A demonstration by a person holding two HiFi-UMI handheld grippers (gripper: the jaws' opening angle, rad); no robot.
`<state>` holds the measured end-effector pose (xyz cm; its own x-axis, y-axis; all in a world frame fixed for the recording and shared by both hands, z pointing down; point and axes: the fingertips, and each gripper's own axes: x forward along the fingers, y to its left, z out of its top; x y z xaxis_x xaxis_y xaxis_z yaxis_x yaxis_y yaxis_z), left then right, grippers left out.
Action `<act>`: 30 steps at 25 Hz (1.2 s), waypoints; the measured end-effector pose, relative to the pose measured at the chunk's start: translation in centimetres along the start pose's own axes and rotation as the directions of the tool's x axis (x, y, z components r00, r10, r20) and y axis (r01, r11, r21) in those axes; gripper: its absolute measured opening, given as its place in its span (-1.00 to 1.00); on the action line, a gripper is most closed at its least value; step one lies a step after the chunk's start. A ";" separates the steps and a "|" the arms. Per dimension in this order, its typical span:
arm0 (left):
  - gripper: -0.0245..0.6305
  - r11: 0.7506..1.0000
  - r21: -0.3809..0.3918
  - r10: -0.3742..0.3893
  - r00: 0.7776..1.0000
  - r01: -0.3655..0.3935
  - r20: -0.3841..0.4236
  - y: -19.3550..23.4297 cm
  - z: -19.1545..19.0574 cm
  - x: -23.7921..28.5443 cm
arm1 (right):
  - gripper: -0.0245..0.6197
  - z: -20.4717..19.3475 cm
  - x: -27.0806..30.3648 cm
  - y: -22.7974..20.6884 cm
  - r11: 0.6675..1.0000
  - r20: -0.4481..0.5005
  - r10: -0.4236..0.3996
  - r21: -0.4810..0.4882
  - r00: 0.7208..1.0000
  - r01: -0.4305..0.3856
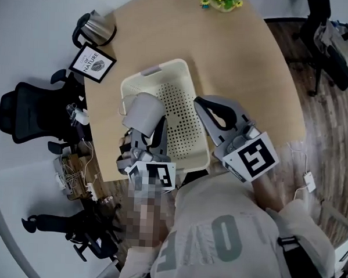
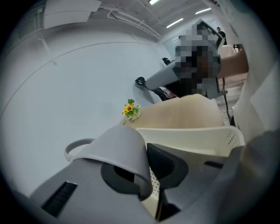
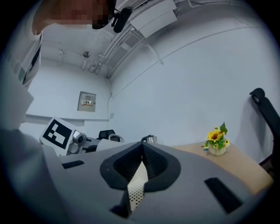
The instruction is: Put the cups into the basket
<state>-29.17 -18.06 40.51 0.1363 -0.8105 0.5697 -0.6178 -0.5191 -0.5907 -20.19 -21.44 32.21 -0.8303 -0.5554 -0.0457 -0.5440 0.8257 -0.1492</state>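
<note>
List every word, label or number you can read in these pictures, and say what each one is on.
"NATURE": on the framed sign standing on the table. The smaller lines above it are too small to read.
"O": one clear letter among the large pale letters on the person's shirt. The rest are folded or cut off, so no whole word reads.
Wall panel, right gripper view: its print is too small to read.
</note>
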 end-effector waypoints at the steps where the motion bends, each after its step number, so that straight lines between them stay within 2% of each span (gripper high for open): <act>1: -0.73 0.999 0.028 -0.036 0.999 0.036 -0.017 -0.3 -0.6 0.4 | -0.93 0.4 0.1 0.4 1.000 0.002 -0.019 -0.013 1.000 0.019; 5: -0.73 0.977 0.085 -0.193 0.981 0.195 -0.031 -1.8 -2.9 2.8 | -0.93 1.3 0.6 1.8 0.996 -0.001 -0.079 -0.051 0.997 0.079; 7: -0.73 0.955 0.114 -0.267 0.962 0.272 -0.061 -2.7 -4.3 4.2 | -0.93 1.4 0.7 2.4 0.993 -0.004 -0.106 -0.052 0.994 0.106; 9: -0.73 0.927 0.149 -0.327 0.937 0.343 -0.124 -3.7 -5.9 5.2 | -0.93 1.6 0.7 3.1 0.991 -0.001 -0.128 -0.046 0.992 0.128; 12: -0.73 0.865 0.195 -0.416 0.877 0.463 -0.240 -5.0 -8.4 6.0 | -0.93 1.5 1.1 4.4 0.988 -0.003 -0.142 -0.056 0.990 0.141; 15: -0.73 0.785 0.258 -0.464 0.810 0.564 -0.360 -6.4 -11.1 6.6 | -0.93 1.5 1.3 5.5 0.986 -0.007 -0.147 -0.078 0.989 0.146; 17: -0.73 0.734 0.279 -0.492 0.768 0.620 -0.410 -7.6 -12.2 6.8 | -0.93 1.5 1.0 6.0 0.984 -0.007 -0.156 -0.089 0.988 0.154; 19: -0.73 0.689 0.296 -0.514 0.734 0.661 -0.444 -8.7 -12.9 7.0 | -0.93 1.5 0.7 6.1 0.981 -0.010 -0.167 -0.100 0.986 0.165; 22: -0.73 0.631 0.322 -0.531 0.696 0.705 -0.483 -9.9 -13.6 7.1 | -0.93 1.6 0.0 5.8 0.978 -0.018 -0.187 -0.102 0.982 0.184; 25: -0.73 0.576 0.366 -0.512 0.672 0.731 -0.535 -10.7 -14.2 7.1 | -0.93 1.7 -0.8 5.3 0.976 -0.022 -0.200 -0.086 0.979 0.198; 27: -0.72 0.545 0.394 -0.498 0.664 0.740 -0.558 -11.2 -14.6 7.1 | -0.93 1.7 -1.1 5.0 0.975 -0.022 -0.207 -0.085 0.978 0.204; 28: -0.71 0.538 0.407 -0.493 0.667 0.738 -0.558 -11.4 -14.6 7.1 | -0.93 1.7 -1.2 4.9 0.975 -0.022 -0.208 -0.085 0.978 0.205; 30: -0.64 0.544 0.434 -0.489 0.692 0.718 -0.531 -11.4 -14.0 7.1 | -0.93 1.6 -1.2 4.8 0.975 -0.019 -0.208 -0.083 0.978 0.206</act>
<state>-32.03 -14.13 59.30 -0.0154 -0.1631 0.9865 0.0978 -0.9821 -0.1608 -21.59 -16.92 29.92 -0.7013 -0.7128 0.0051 -0.7112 0.6992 -0.0725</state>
